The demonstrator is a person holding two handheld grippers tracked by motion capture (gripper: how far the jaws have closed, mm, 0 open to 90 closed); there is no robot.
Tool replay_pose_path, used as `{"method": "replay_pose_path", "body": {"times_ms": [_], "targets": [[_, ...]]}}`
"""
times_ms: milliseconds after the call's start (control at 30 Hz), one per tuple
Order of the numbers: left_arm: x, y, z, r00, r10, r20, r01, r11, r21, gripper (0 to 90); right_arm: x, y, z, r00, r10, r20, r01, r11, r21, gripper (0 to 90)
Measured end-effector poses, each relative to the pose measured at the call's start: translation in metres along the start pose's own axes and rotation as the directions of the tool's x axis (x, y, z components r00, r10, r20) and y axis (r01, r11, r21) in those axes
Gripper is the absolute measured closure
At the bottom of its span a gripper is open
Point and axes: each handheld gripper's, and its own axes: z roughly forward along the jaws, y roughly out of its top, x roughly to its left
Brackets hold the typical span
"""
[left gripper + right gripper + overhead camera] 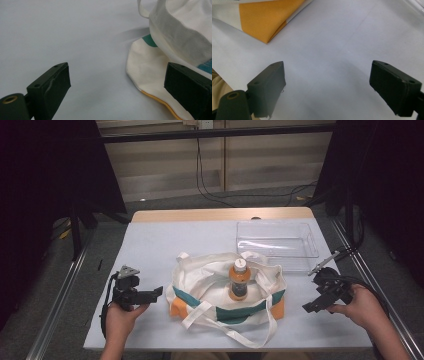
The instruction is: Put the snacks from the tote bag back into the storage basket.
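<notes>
Sitting upright inside the open tote bag (225,292) mid-table is an orange drink bottle (239,280), white cap up. Clear plastic tray (278,240) is just behind the bag. Left gripper (156,293) sits just left of the bag, right gripper (310,306) off to its right, both jaws spread wide, holding nothing.

Bright tabletop, dark surroundings, soft shadows

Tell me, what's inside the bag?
A bottle with orange drink and a white cap stands upright in the open bag. Its base and the bag's bottom are hidden by the cloth, so anything else down there can't be seen.
</notes>
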Motion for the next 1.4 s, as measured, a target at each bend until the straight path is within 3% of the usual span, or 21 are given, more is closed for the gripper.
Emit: {"method": "replay_pose_path", "body": {"times_ms": [167, 700, 833, 900, 933, 1267, 1400], "targets": [[-0.001, -0.001, 0.000, 1.0000, 0.007, 0.004, -0.007, 1.0000, 0.007, 6.5, 0.002, 0.001, -0.005, 1.0000, 0.003, -0.003, -0.003, 1.000, -0.007, 12.8], [-0.001, -0.005, -0.004, 1.0000, -0.004, -0.005, 0.004, 1.0000, 0.005, 6.5, 0.011, 0.016, -0.022, 0.9985, -0.052, -0.017, 0.051, 0.997, -0.052, 12.7], [0.000, -0.006, -0.005, 0.9998, -0.012, -0.013, 0.012, 0.9999, -0.001, 6.5, 0.017, 0.023, -0.025, 0.9971, -0.075, -0.010, 0.075, 0.997, -0.033, 12.7], [0.000, -0.006, -0.006, 0.9998, -0.018, -0.008, 0.018, 0.9998, -0.005, 6.5, 0.019, 0.025, -0.026, 0.9963, -0.082, -0.026, 0.081, 0.996, -0.038, 12.7], [0.001, -0.006, -0.006, 0.9999, -0.007, -0.012, 0.007, 1.0000, 0.004, 6.5, 0.023, 0.029, -0.028, 0.9933, -0.110, -0.034, 0.108, 0.993, -0.049, 12.8], [0.002, -0.006, -0.007, 0.9998, -0.018, -0.005, 0.018, 0.9998, 0.000, 6.5, 0.037, 0.048, -0.037, 0.9884, -0.147, -0.040, 0.144, 0.987, -0.067, 13.0], [0.002, -0.006, -0.007, 0.9996, -0.028, -0.003, 0.028, 0.9996, -0.008, 6.5, 0.044, 0.058, -0.036, 0.9847, -0.169, -0.042, 0.168, 0.985, -0.038, 12.9]]}}
